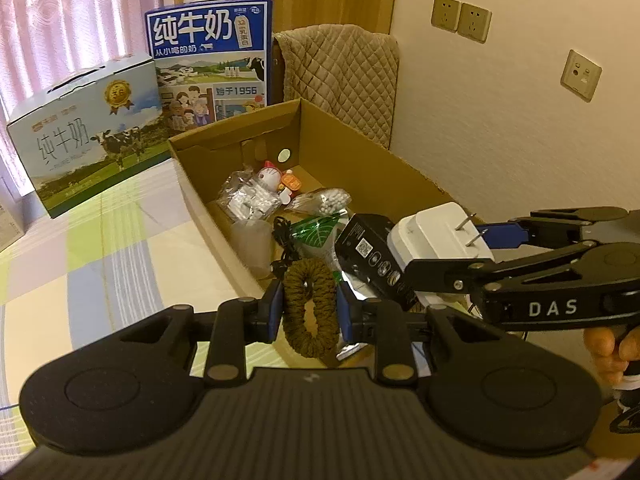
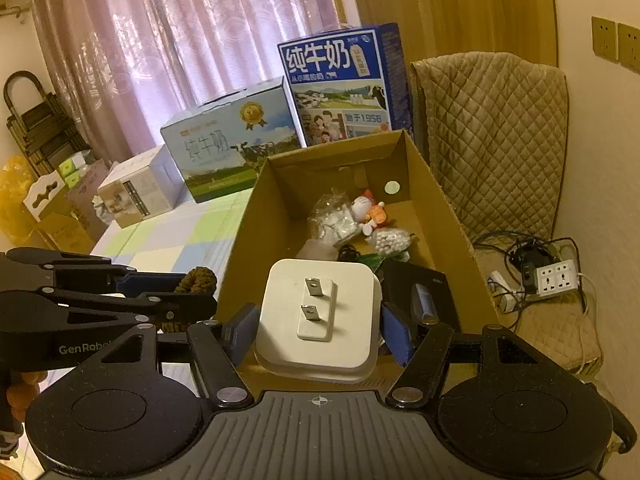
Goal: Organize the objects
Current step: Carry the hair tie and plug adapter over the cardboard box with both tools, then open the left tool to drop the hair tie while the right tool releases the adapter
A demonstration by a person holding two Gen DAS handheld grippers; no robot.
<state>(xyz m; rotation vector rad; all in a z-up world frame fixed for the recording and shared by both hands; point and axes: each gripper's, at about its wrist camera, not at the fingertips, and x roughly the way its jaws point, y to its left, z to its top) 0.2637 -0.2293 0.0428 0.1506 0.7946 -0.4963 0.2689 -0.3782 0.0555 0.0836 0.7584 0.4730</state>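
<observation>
Scrunchie (image 1: 310, 312) sits clamped in the left hand-held gripper (image 1: 309, 309) at the box's (image 1: 224, 200) near rim; the right hand-held gripper (image 2: 318, 320) grips a white charger (image 2: 318, 316) over the box, prongs up, both seemingly poised for dropping among the collected clutter.
</observation>
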